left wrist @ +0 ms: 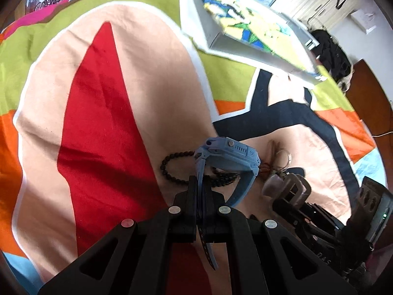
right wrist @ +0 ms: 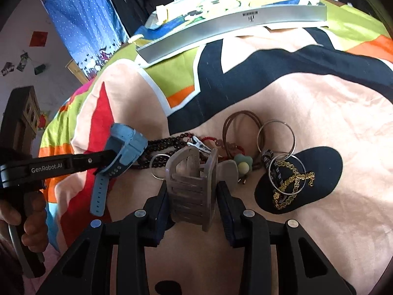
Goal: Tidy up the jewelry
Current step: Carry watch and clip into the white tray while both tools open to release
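My left gripper (left wrist: pixel 201 184) is shut on the strap of a blue watch (left wrist: pixel 229 153) and holds it above a black bead bracelet (left wrist: pixel 172 169). In the right wrist view the blue watch (right wrist: pixel 125 147) hangs from the left gripper (right wrist: pixel 108 159). My right gripper (right wrist: pixel 194 191) is shut on a grey hair claw clip (right wrist: pixel 191 179). Behind it lie dark beads (right wrist: pixel 167 145), brown cord loops (right wrist: pixel 242 127), silver bangles (right wrist: pixel 276 135), a gold chain (right wrist: pixel 292 184) and a green flower charm (right wrist: pixel 243 164).
A colourful patterned cloth (left wrist: pixel 110 86) covers the surface. A grey tray with a bright cloth inside (left wrist: pixel 245 36) stands at the back; it also shows in the right wrist view (right wrist: pixel 233 22). The right gripper's body (left wrist: pixel 307 209) is at lower right.
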